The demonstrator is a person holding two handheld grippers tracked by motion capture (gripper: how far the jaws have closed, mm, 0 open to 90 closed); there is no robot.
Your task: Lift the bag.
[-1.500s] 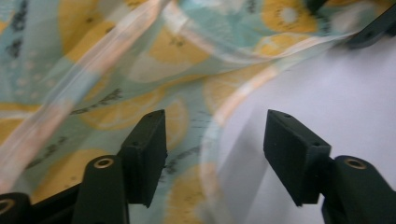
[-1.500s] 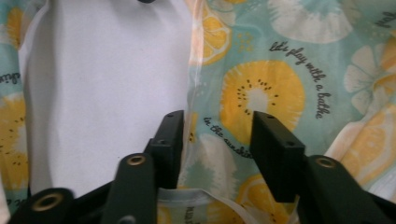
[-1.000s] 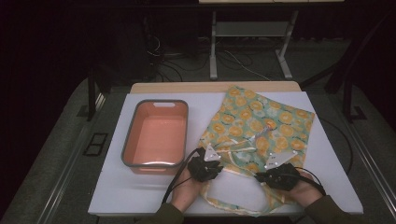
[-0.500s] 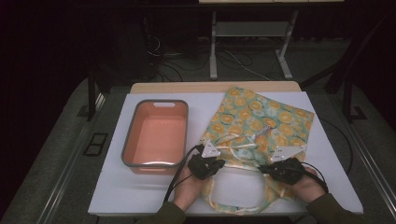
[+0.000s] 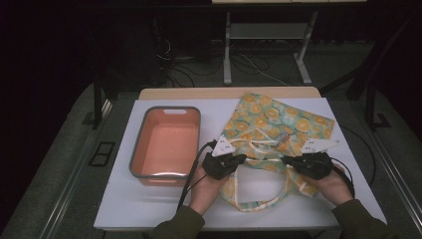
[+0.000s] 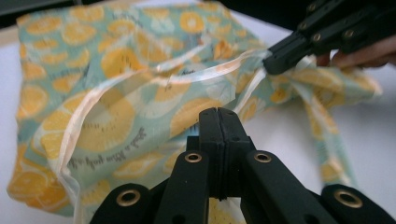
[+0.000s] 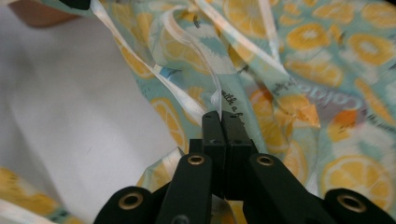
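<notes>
Since a second ago your two hands have drawn apart and lifted, stretching the mouth of the lemon-print bag [image 5: 271, 129] between them. Your left gripper [image 5: 240, 160] has its jaws pinched tight on the bag's pale rim, having just finished closing; your right gripper [image 5: 287, 160] is clamped on the rim opposite. The bag lies on the white table [image 5: 149, 209], right of the orange tub [image 5: 165, 144].
</notes>
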